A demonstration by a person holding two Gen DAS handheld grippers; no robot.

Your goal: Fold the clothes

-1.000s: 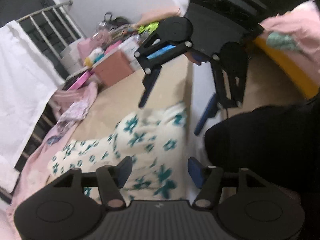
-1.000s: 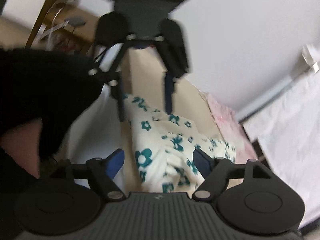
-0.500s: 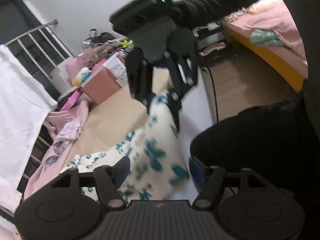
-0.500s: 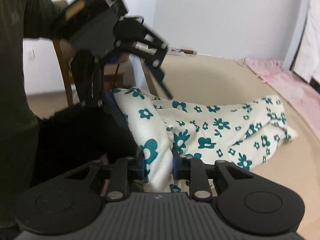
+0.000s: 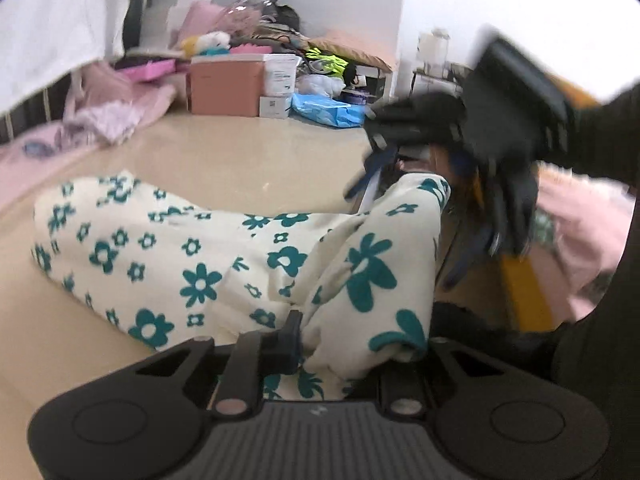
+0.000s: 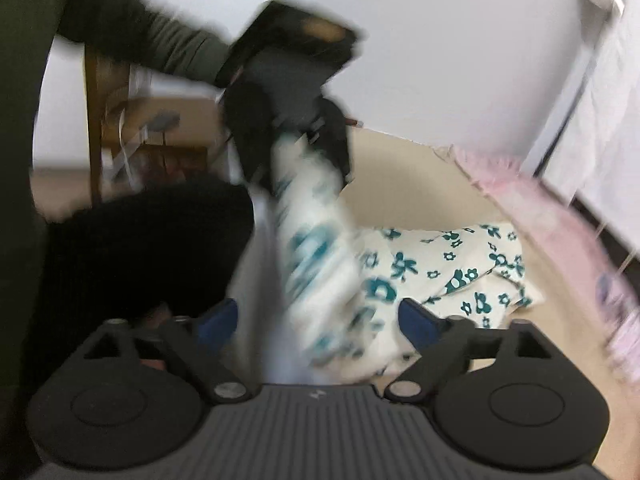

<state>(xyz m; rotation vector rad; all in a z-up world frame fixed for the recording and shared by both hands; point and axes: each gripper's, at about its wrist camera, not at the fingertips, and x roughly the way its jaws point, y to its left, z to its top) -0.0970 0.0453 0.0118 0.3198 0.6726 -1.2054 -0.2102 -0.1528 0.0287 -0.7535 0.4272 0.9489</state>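
Observation:
A cream garment with teal flowers (image 5: 192, 256) lies on the beige bed surface (image 5: 224, 160). My left gripper (image 5: 340, 344) is shut on one end of the garment, which bunches between its fingers. In the right wrist view the left gripper (image 6: 296, 168) holds the garment (image 6: 452, 272) lifted in a hanging fold. My right gripper (image 6: 320, 324) is open, its blue pads on either side of the draped cloth without pinching it. In the left wrist view the right gripper (image 5: 420, 220) is blurred at the garment's far raised end.
A pink box (image 5: 224, 84), white cartons and clutter stand at the far side. Pink fabric (image 5: 108, 116) lies at left under a hanging white sheet (image 5: 52, 20). A wooden chair (image 6: 120, 132) stands beyond the bed. The person's dark clothing (image 6: 132, 256) fills the near left.
My left gripper closed on the garment and lifted its end. My right gripper, shut on the cloth half a second ago, has opened and let go.

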